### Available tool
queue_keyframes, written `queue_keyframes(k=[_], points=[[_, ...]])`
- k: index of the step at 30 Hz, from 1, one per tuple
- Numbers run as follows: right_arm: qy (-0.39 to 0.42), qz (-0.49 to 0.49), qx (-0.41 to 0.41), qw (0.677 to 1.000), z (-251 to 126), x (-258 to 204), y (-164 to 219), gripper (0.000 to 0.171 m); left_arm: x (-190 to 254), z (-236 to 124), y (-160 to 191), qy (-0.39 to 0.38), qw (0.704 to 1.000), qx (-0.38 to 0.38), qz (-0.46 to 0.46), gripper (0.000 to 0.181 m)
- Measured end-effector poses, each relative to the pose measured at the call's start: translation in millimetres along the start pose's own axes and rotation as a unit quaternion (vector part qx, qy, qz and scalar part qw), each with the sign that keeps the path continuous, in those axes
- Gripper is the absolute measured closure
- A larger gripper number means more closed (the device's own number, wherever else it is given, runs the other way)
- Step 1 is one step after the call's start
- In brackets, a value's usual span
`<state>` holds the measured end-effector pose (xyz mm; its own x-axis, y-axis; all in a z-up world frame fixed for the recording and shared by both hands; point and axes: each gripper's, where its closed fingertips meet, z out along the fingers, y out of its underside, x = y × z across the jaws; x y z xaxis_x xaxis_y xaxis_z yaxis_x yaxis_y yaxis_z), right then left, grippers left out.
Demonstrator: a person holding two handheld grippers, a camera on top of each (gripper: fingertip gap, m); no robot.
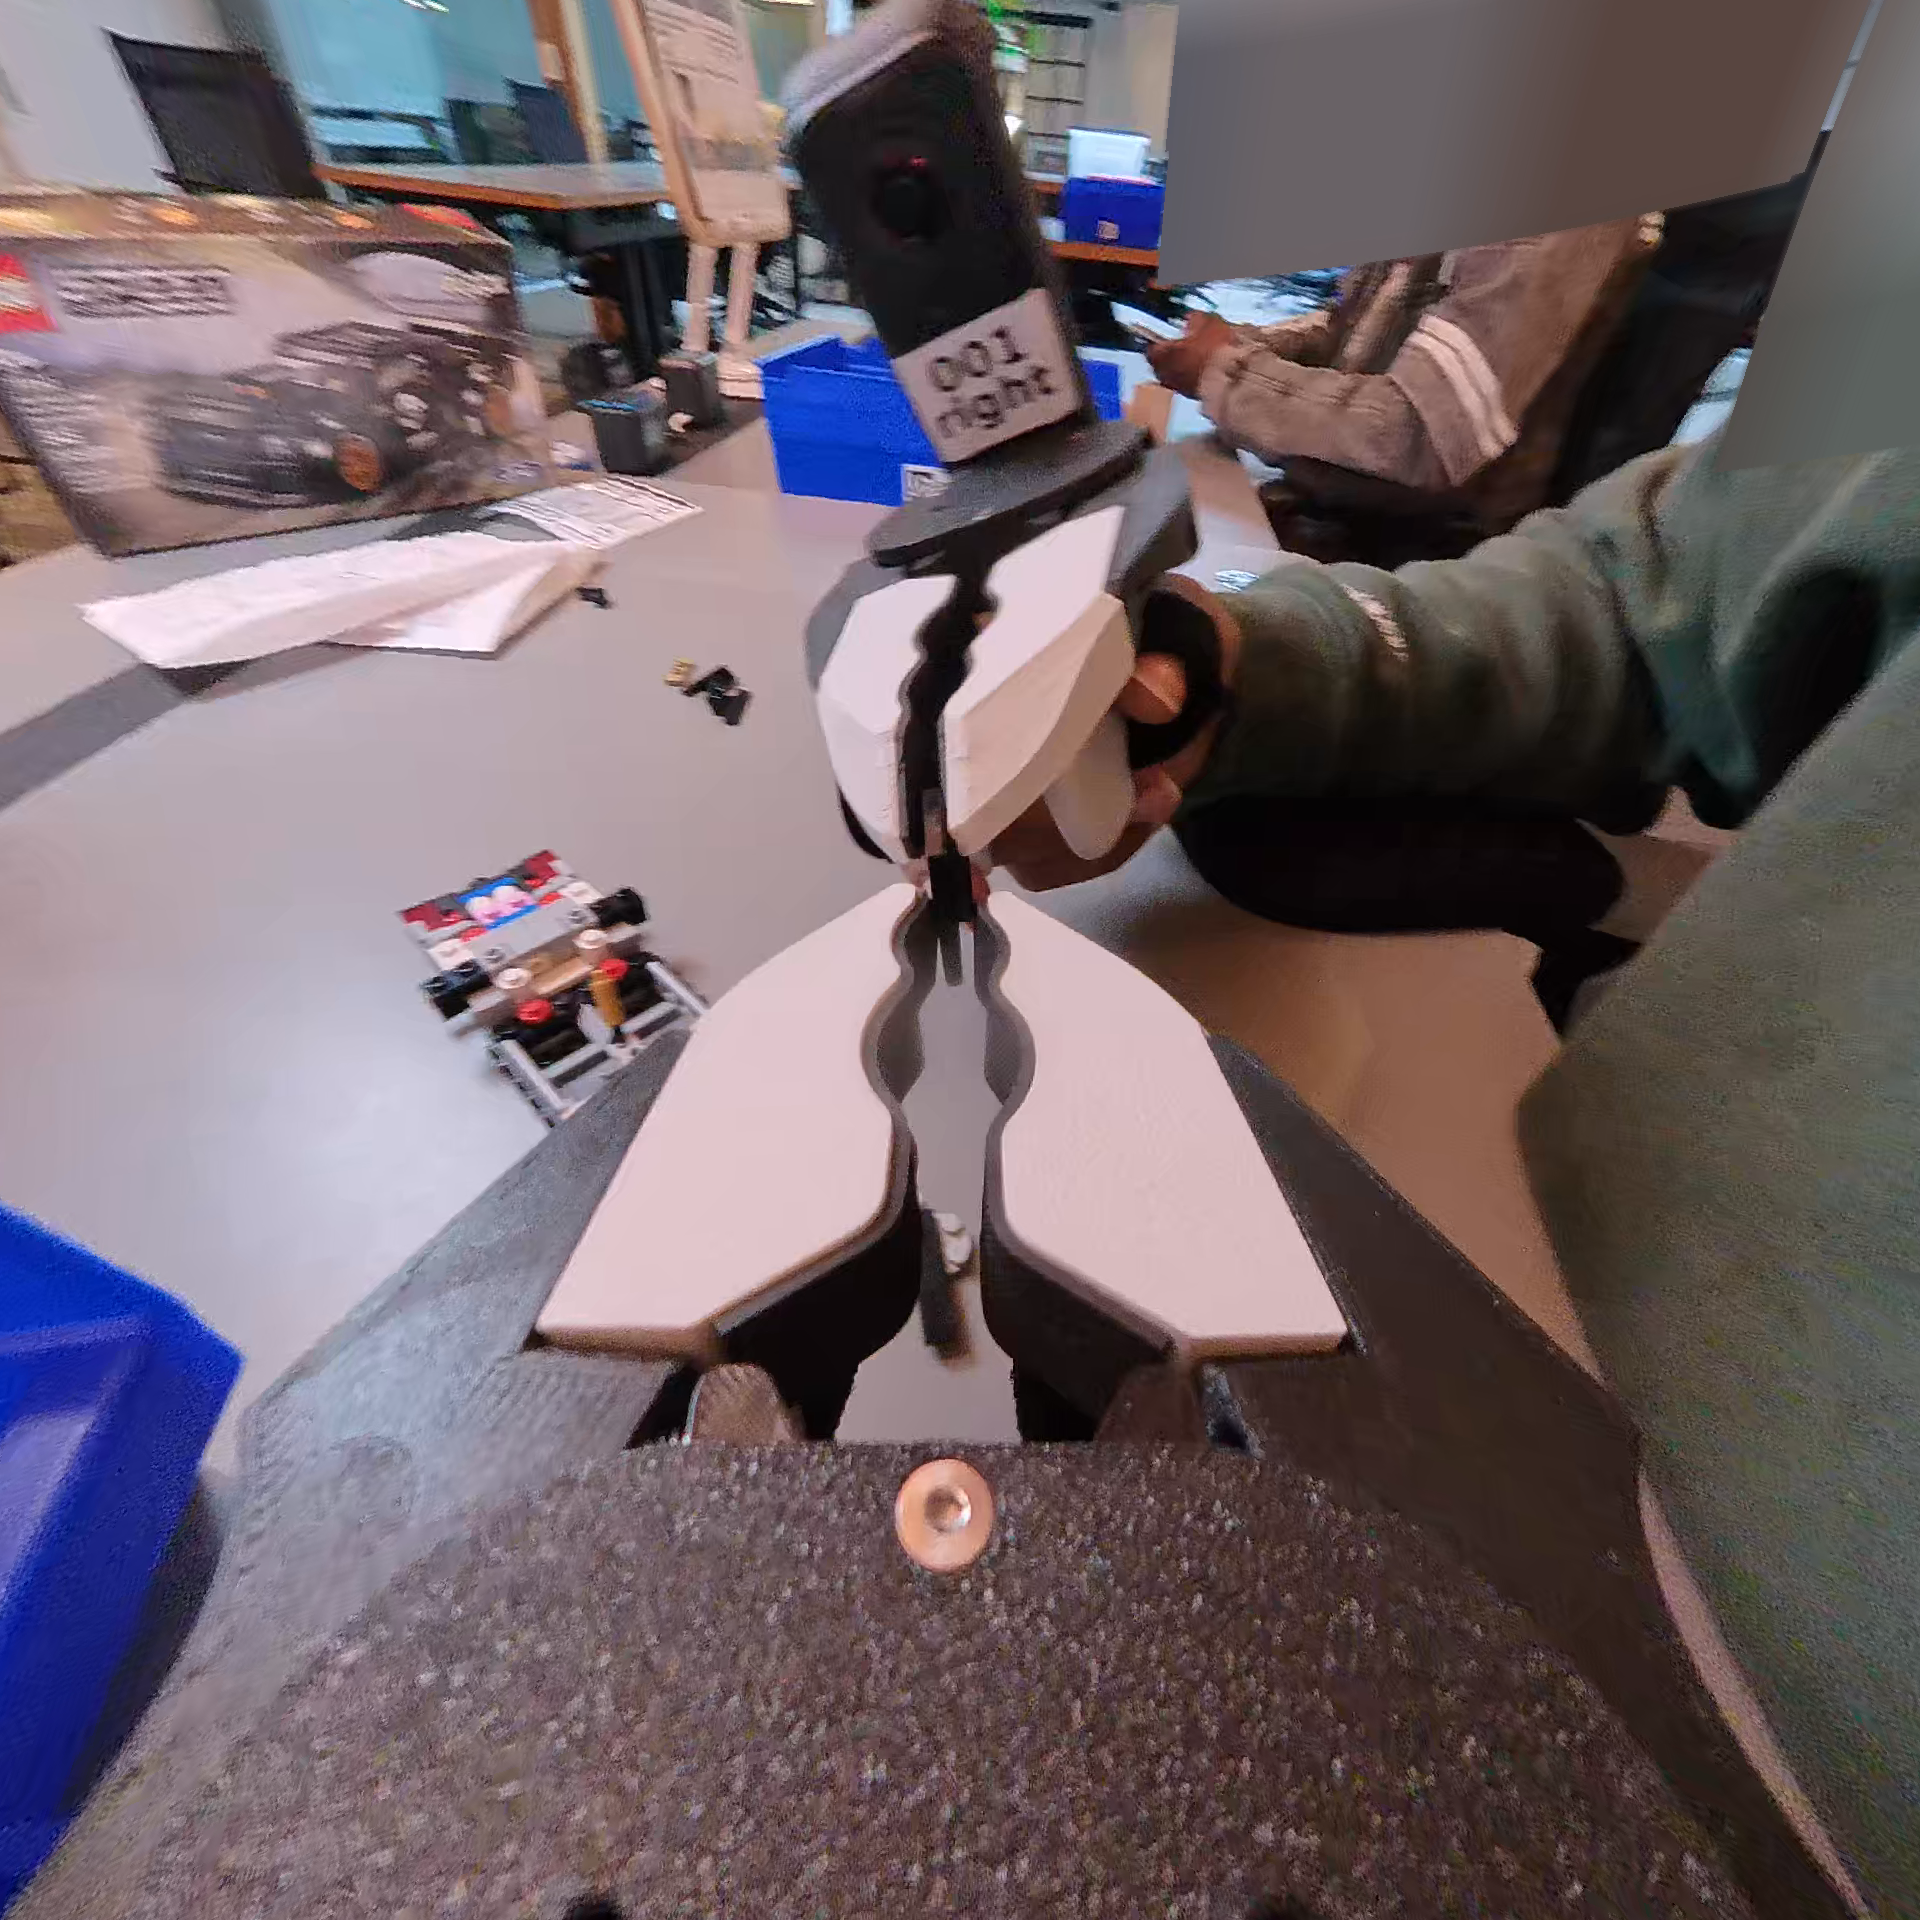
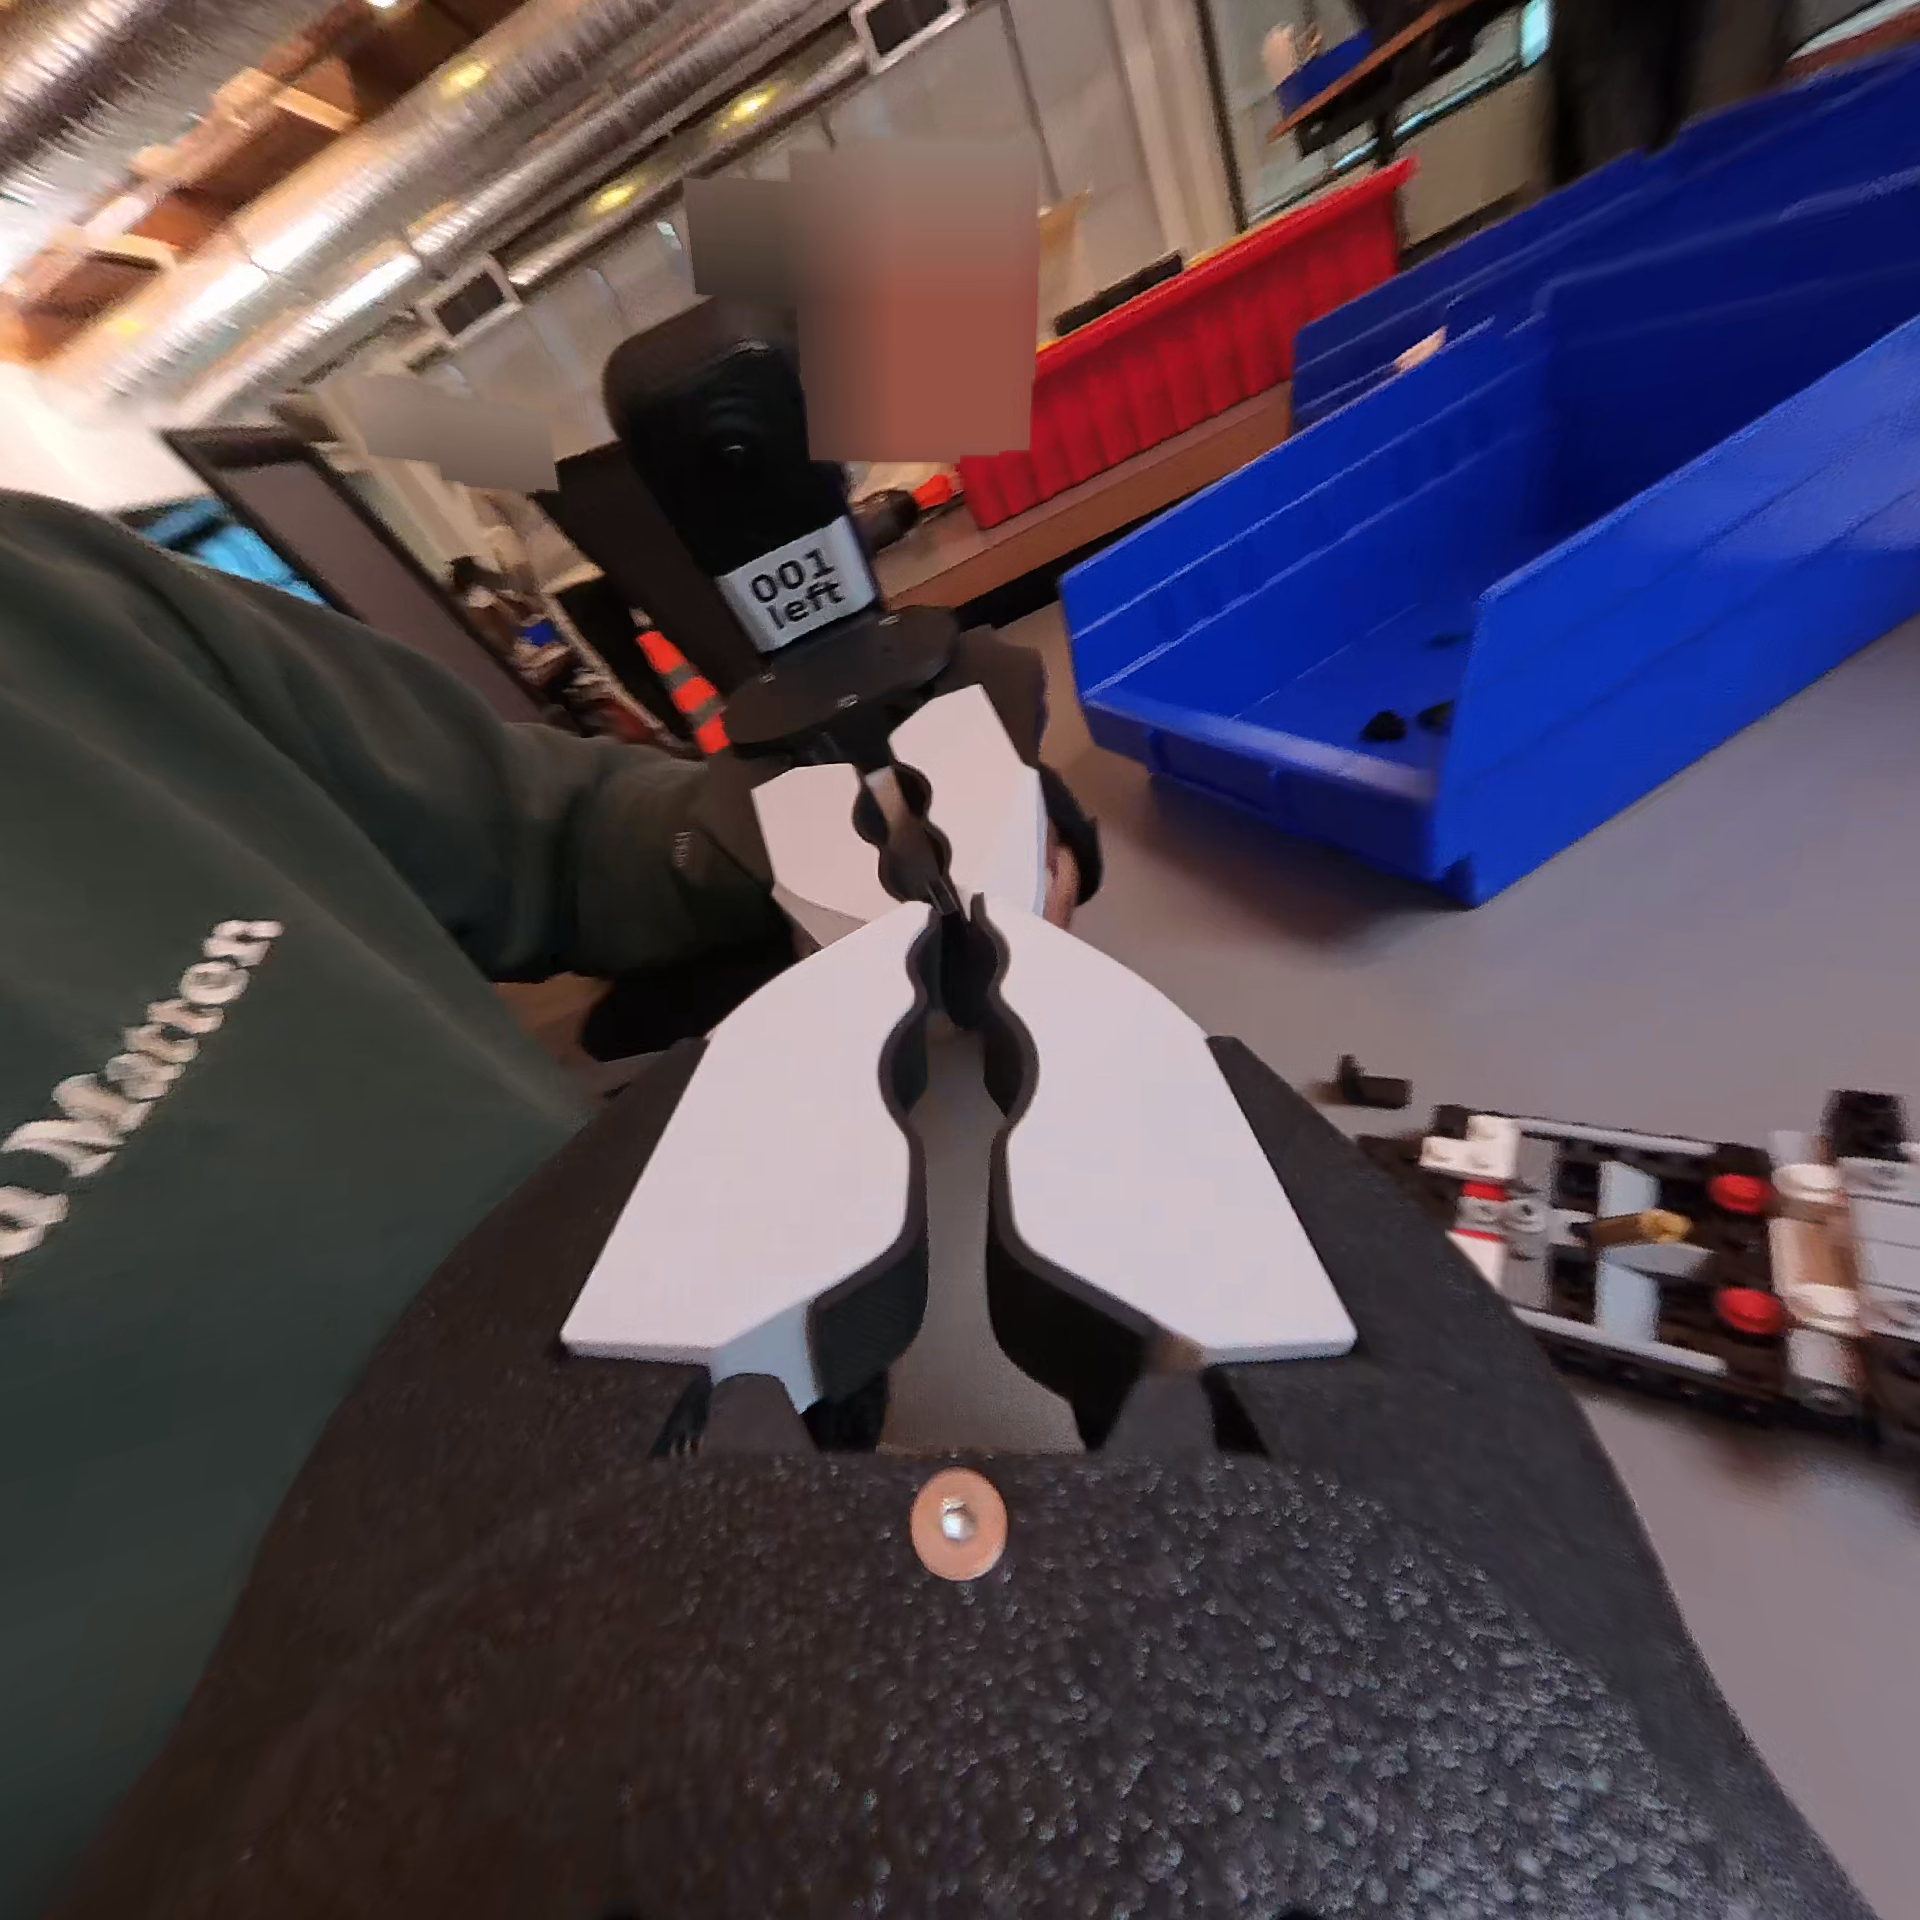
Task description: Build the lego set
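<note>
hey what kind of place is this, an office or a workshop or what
Probably a shared workshop or lab space: blue parts bins sit on a grey worktable beside a half-built toy brick car and its box, under exposed silver ducting.

White-and-black hand-held gripper (image 1: pixel 943 914); blue bin (image 2: pixel 1558 582); red bin (image 2: pixel 1195 416); grey table (image 1: pixel 312 883); dark green sleeve (image 1: pixel 1507 665).

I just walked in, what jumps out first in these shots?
The left gripper and right gripper meet tip to tip above the grey table, pinching a small black piece between them. A half-built brick car chassis lies beside them, with blue bins behind.
</note>
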<state>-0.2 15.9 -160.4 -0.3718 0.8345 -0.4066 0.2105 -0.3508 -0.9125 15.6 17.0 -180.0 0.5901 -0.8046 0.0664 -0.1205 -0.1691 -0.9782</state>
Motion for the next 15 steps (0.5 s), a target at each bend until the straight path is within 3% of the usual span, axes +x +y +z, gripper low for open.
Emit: queue_keyframes(k=[5, 8, 15], points=[[0.128, -0.102, 0.000, 0.986, -5.5, 15.5, -10.2, 0.161, -24.6, -2.5, -3.9, -0.102, 0.994, 0.003, 0.032, 0.175], [0.157, -0.089, -0.012, 0.984, -0.7, 17.1, -7.5, 0.154, -32.7, -4.3, -6.6, -0.154, 0.985, -0.003, 0.078, 0.175], [0.200, -0.043, -0.005, 0.979, 1.5, 24.1, -7.9, 0.158, -35.6, -5.2, -10.2, -0.242, 0.941, -0.030, 0.234, 0.175]])
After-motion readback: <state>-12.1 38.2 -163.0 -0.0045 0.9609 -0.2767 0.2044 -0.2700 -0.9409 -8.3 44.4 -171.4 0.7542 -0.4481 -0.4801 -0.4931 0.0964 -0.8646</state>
